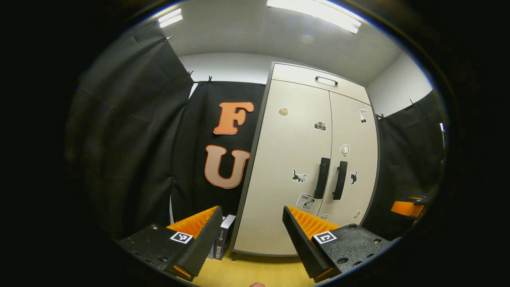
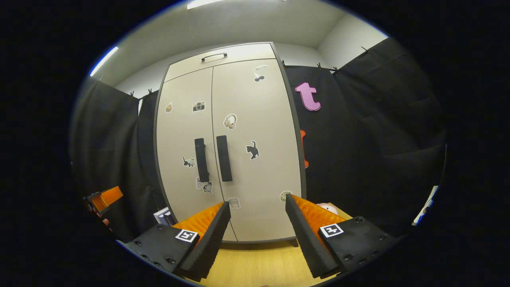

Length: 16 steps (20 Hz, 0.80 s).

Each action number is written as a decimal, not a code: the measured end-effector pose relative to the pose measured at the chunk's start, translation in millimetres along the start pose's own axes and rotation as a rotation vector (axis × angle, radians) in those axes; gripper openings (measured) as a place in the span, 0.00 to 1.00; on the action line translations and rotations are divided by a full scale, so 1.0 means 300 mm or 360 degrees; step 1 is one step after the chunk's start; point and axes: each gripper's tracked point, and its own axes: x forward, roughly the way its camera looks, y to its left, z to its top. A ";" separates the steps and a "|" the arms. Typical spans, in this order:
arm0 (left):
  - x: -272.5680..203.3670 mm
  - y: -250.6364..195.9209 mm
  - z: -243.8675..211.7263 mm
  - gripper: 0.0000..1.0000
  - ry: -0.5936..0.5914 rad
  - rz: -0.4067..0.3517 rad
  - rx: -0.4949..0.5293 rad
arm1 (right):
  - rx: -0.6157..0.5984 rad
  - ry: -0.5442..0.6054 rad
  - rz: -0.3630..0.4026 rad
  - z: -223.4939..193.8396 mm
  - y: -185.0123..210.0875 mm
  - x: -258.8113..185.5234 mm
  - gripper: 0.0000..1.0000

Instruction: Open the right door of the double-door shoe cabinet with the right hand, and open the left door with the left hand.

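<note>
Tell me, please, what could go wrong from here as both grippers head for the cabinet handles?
The left handle and right handle stand close together, so the right gripper could catch the wrong one, or bump the left gripper arriving alongside. Both doors are shut, and both grippers are open and some way off; a skewed approach might slip off the slim handles.

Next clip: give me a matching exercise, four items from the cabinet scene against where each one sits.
Things:
1. camera sticker
2. black cat sticker
3. horizontal handle
4. boxes

Places:
A. on the right door
B. on the floor by the cabinet's left side
C. on the left door
D. on the top panel above both doors

Pairs: 1-C, 2-A, 3-D, 4-B
</note>
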 end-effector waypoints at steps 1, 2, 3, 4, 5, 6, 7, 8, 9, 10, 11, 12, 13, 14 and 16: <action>0.002 0.004 -0.002 0.94 0.0001 0.0004 -0.0002 | -0.0003 0.0001 0.0005 0.003 0.005 0.006 0.96; 0.006 0.007 -0.006 0.94 0.0002 0.0007 -0.0007 | -0.0010 0.0001 0.0009 0.007 0.009 0.012 0.96; 0.005 0.012 -0.011 0.94 0.0007 0.0011 -0.0013 | -0.0019 -0.0002 0.0011 0.015 0.014 0.019 0.96; 0.005 0.018 -0.015 0.94 0.0013 0.0019 -0.0017 | -0.0028 -0.0009 0.0019 0.027 0.021 0.028 0.96; 0.009 0.023 -0.019 0.94 0.0018 0.0026 -0.0021 | -0.0039 -0.0016 0.0030 0.041 0.030 0.038 0.96; 0.011 0.029 -0.024 0.94 0.0022 0.0031 -0.0025 | -0.0049 -0.0017 0.0033 0.050 0.035 0.051 0.96; 0.009 0.034 -0.025 0.94 0.0023 0.0035 -0.0030 | -0.0056 -0.0015 0.0032 0.057 0.040 0.069 0.96; 0.008 0.042 -0.027 0.94 0.0021 0.0042 -0.0034 | -0.0058 -0.0011 0.0032 0.065 0.046 0.088 0.96; 0.007 0.049 -0.030 0.94 0.0021 0.0052 -0.0040 | -0.0060 -0.0012 0.0040 0.078 0.052 0.111 0.96; 0.006 0.058 -0.030 0.94 0.0022 0.0063 -0.0047 | -0.0063 -0.0017 0.0046 0.095 0.060 0.136 0.96; 0.004 0.068 -0.035 0.94 0.0027 0.0075 -0.0057 | -0.0066 -0.0027 0.0052 0.118 0.068 0.166 0.96; 0.006 0.078 -0.038 0.94 0.0031 0.0088 -0.0069 | -0.0066 -0.0041 0.0065 0.144 0.079 0.196 0.96; 0.004 0.087 -0.040 0.94 0.0034 0.0096 -0.0082 | -0.0059 -0.0059 0.0083 0.172 0.093 0.229 0.96; 0.002 0.097 -0.043 0.95 0.0038 0.0106 -0.0095 | -0.0041 -0.0069 0.0100 0.197 0.105 0.257 0.96; -0.008 0.125 -0.046 0.95 0.0038 0.0135 -0.0107 | 0.0021 -0.0087 0.0141 0.248 0.131 0.323 0.96</action>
